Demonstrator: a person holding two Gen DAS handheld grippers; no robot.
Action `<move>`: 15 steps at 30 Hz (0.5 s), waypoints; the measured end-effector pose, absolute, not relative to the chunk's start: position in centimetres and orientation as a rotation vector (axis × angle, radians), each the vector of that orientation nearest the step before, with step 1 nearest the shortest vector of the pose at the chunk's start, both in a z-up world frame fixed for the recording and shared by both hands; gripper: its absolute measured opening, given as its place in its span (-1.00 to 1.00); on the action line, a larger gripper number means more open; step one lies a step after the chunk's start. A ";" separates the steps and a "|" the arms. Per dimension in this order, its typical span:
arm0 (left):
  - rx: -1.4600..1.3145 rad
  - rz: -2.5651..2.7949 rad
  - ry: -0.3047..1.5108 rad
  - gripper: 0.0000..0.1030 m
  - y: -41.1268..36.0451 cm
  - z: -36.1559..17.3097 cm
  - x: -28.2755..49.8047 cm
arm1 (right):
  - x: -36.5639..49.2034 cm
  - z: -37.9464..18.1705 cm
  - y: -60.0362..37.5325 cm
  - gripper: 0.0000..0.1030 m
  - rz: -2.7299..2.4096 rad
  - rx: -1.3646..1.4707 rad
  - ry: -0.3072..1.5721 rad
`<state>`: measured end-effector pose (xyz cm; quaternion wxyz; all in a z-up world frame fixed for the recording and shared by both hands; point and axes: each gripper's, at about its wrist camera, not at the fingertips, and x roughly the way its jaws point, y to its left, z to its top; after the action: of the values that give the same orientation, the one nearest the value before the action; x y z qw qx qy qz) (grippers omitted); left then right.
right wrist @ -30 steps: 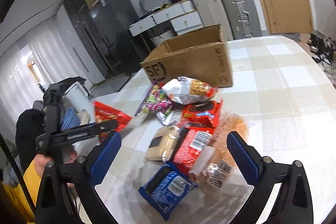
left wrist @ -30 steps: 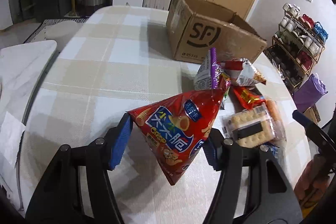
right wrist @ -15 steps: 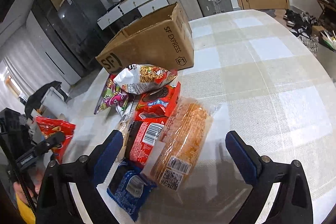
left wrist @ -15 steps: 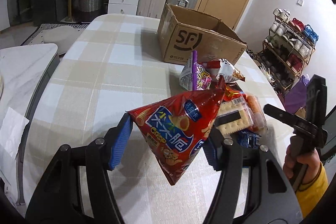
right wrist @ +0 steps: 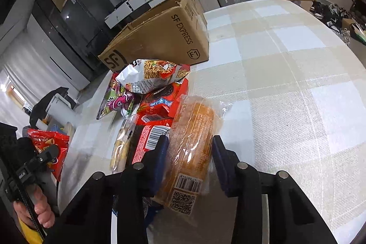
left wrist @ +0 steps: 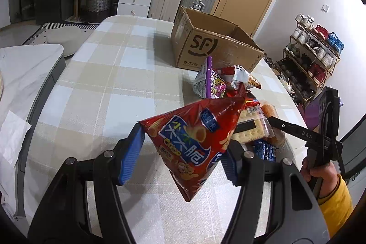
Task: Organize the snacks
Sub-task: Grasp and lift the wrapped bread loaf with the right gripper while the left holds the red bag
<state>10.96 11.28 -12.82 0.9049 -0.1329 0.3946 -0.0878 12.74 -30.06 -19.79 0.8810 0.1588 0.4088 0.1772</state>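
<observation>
Right gripper (right wrist: 188, 158) jaws just closed onto orange cake packet (right wrist: 191, 141), previously wide apart | left gripper (left wrist: 180, 154) part-open, clamping red crisp bag (left wrist: 194, 136) above checked table (left wrist: 103, 84)

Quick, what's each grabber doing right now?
Left gripper: closed on the red chip bag.
Right gripper: jaws just closed on the orange bread pack.

Right gripper (right wrist: 189, 161) clamping orange bread pack (right wrist: 194, 143), snack pile (right wrist: 151, 93)
</observation>
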 end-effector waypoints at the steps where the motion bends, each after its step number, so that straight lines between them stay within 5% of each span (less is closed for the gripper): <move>1: -0.274 -0.182 0.815 0.16 11.3 -12.8 11.0 | 12.5 -19.6 -30.3 -0.25 0.367 0.339 0.842; 15: -0.208 -0.217 0.762 0.16 8.5 -9.5 8.6 | 8.4 -14.7 -32.1 -0.33 0.435 0.357 0.682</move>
<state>8.63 8.49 -9.45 0.9174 -0.1012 0.3703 -0.1053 8.37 -32.06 -14.66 0.9039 0.1729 0.3299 0.2104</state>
